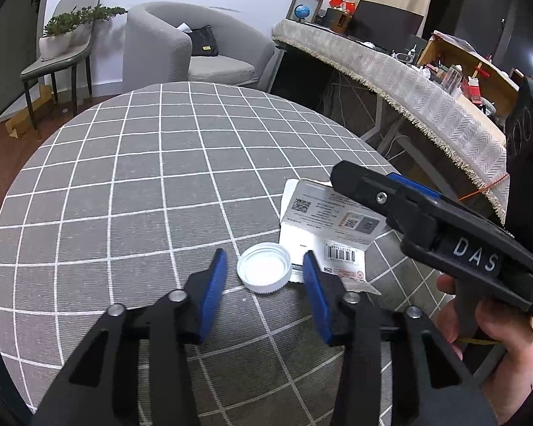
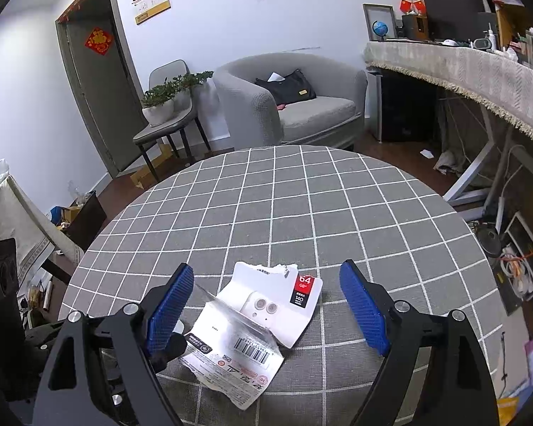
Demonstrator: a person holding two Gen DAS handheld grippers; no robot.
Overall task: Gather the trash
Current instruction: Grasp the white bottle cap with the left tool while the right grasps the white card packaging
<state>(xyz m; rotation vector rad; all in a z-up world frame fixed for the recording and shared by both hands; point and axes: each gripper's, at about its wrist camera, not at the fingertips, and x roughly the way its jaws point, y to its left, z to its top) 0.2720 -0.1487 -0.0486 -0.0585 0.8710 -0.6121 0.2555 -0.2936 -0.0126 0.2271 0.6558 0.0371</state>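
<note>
The round table with a grey cloth of white checks point(image 1: 124, 184) carries the trash near its front edge. A torn white card package with barcode point(image 2: 252, 323) lies flat between the wide-apart blue pads of the right gripper point(image 2: 266, 309), not touched. Beside it, a white plastic bottle cap point(image 1: 264, 267) sits between the left gripper point(image 1: 264, 277) pads, gaps on both sides.

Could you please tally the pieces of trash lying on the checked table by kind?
Bottle cap: 1
Torn card packaging: 1
Total: 2
</note>
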